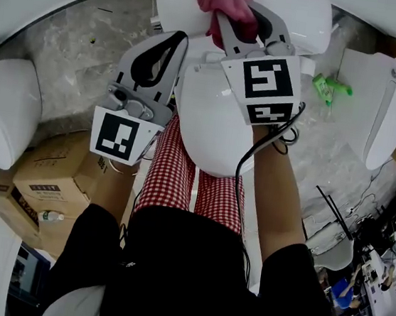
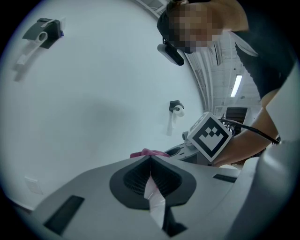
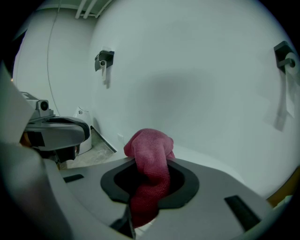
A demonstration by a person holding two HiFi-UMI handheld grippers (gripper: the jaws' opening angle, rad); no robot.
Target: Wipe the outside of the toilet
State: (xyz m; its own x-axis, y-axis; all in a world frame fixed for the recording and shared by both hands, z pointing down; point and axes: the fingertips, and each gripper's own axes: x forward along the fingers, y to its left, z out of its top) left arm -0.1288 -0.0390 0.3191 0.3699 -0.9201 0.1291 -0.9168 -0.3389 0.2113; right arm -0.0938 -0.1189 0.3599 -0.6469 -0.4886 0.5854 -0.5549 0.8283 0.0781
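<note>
We open at the right gripper (image 3: 151, 164): its two jaws are clamped tight on a crumpled magenta microfibre cloth (image 3: 149, 143), which bulges out past the tips and trails back down between the grey fingers. In the head view we find that bundle at the far end of the white porcelain toilet (image 1: 208, 130), over the top of its white cistern (image 1: 294, 15) and just beside the printed logo. Whether the fabric presses on the porcelain, we cannot tell.

Across to the left gripper (image 2: 150, 158): jaws together at the tips, nothing gripped that we can make out, only a pale sliver low in the slit. It hangs at the toilet's left edge, near the closed lid, pointing the same way as its partner. The two tools sit close together without touching.

Below them we see the person's red-and-white checked trousers (image 1: 171, 175) at the bowl's near end. Wider out, a brown cardboard box (image 1: 56, 172) sits on the grey marbled floor (image 1: 82, 54) to the left. A small bright green object (image 1: 329, 89) lies on the floor right of the cistern, and beyond it stands a second white toilet (image 1: 387, 105).
</note>
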